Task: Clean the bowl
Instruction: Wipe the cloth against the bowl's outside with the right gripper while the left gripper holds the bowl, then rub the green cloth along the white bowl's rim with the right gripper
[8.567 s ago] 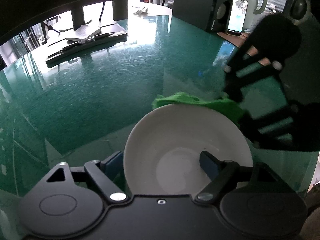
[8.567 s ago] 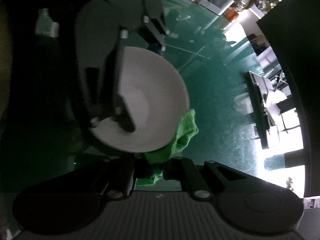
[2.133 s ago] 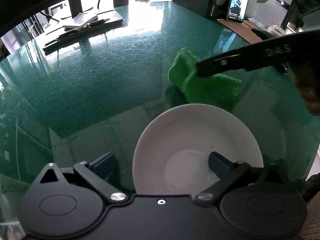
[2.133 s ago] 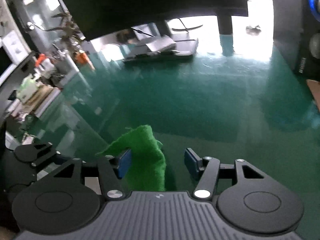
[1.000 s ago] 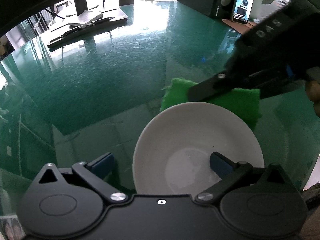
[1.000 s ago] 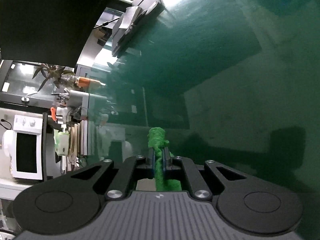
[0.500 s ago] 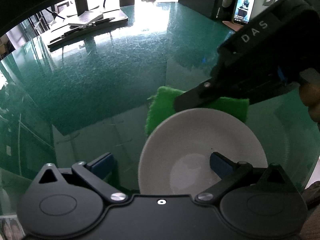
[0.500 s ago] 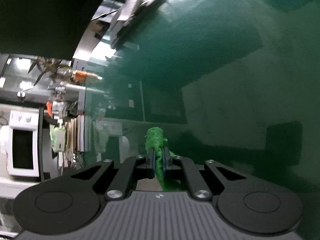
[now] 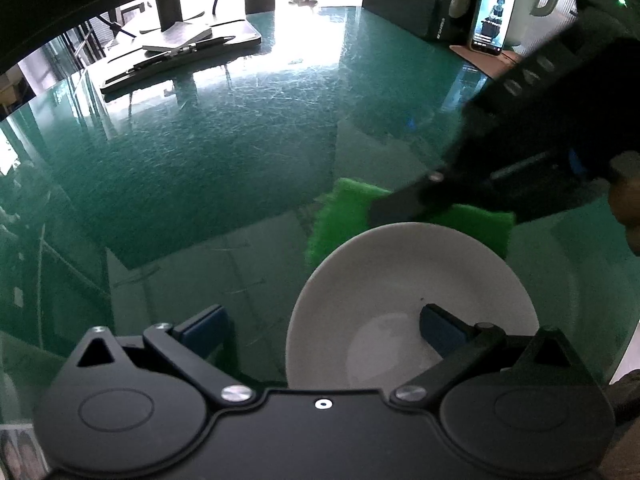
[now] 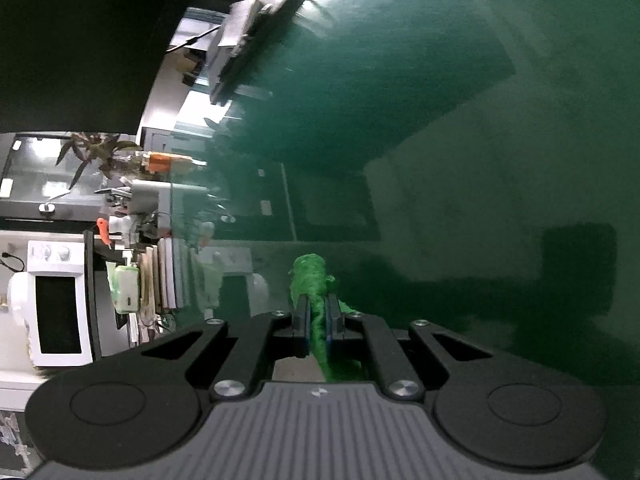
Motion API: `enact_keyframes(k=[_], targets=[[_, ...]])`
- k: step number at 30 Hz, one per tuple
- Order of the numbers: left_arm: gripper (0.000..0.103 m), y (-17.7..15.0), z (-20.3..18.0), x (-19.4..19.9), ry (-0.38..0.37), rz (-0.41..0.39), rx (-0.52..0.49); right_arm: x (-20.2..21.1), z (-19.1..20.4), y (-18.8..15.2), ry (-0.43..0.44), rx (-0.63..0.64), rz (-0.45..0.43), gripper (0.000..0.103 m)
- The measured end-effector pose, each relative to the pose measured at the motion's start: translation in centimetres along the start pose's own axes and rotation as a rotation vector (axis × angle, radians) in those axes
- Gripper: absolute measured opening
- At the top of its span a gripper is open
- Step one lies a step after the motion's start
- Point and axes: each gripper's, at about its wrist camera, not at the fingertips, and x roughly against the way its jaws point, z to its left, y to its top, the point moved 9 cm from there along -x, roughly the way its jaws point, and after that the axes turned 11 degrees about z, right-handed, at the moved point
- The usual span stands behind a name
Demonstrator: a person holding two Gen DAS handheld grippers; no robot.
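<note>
White bowl point(image 9: 404, 276) sits on the green glass desk point(image 9: 224, 152), near edge, just in front of the left hand-held gripper point(image 9: 324, 328). Left fingers stand apart: one blue pad point(image 9: 436, 330) is inside the bowl against the near wall, the other pad sits outside w/ a clear gap to the rim, so nothing is clamped; looks like a loose brace at most. Right hand-held gripper point(image 10: 316, 328) has its pads pressed together on the green cloth point(image 10: 314, 292), a bunched fold sticking out past the tips. In the left wrist view that cloth point(image 9: 340, 220) hangs just beyond the bowl's far rim, partly behind it; can't tell if it touches the rim or the desk. Bowl interior reads mostly clean, w/ one small dark speck point(image 9: 422, 300) on the inner wall and a duller patch on the bottom, poss. reflection or residue, can't tell which. Status, est.: cloth is in hand and bowl is positioned, but cloth is outside the bowl now, so wiping of the inside looks unfinished. Left to do: bring cloth over the rim, wipe wall + bottom incl. the speck, then withdraw cloth. Background items (phone, kettle, notebook) are well apart and not in play.
</note>
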Motion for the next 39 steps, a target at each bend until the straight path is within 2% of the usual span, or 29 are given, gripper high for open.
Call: enact_keyframes(k=[2,4,5,6,8,12,16,17,18,20,23,26,32,39], targets=[[0.097,0.0,0.2,0.1,-0.001,-0.019,0.013,0.3,0.0,-0.1,0.002,0.008,-0.004,0.007],[0.087,0.3,0.4,0.4,-0.004,-0.042,0.037,1.2,-0.8,-0.1,-0.004,-0.006,-0.016,0.007],[0.076,0.8,0.5,0.5,-0.010,-0.058,0.051,1.7,-1.4,-0.1,-0.009,-0.017,-0.028,0.007],[0.060,1.2,0.5,0.5,-0.018,-0.067,0.058,2.1,-1.8,0.0,-0.014,-0.027,-0.042,0.007],[0.044,2.7,0.3,0.4,-0.030,-0.077,0.068,3.4,-3.0,0.5,-0.016,-0.068,-0.085,0.007],[0.044,4.4,0.1,0.0,-0.052,-0.057,0.062,4.5,-3.9,1.4,-0.001,-0.103,-0.133,0.007],[0.050,3.5,0.3,0.2,-0.072,-0.043,0.084,4.7,-3.7,1.6,0.028,-0.101,-0.157,0.007],[0.054,3.1,0.3,0.3,-0.078,-0.043,0.087,4.8,-3.8,1.7,0.035,-0.103,-0.161,0.007],[0.063,2.7,0.2,0.3,-0.079,-0.042,0.085,4.8,-3.9,1.7,0.041,-0.109,-0.163,0.007],[0.068,2.2,0.0,0.3,-0.067,-0.038,0.072,4.8,-4.2,1.7,0.051,-0.120,-0.163,0.007],[0.048,2.0,-0.2,0.5,-0.043,-0.051,0.039,4.5,-4.1,1.9,0.052,-0.130,-0.160,0.007],[0.041,2.0,0.0,0.7,-0.064,-0.053,0.068,3.7,-3.4,2.6,0.058,-0.143,-0.155,0.007],[0.040,2.4,0.3,0.7,-0.062,-0.069,0.080,2.0,-0.8,4.0,0.064,-0.103,-0.161,0.007],[0.040,2.8,0.3,0.5,-0.063,-0.078,0.079,3.1,-2.6,3.4,0.052,-0.140,-0.152,0.007]])
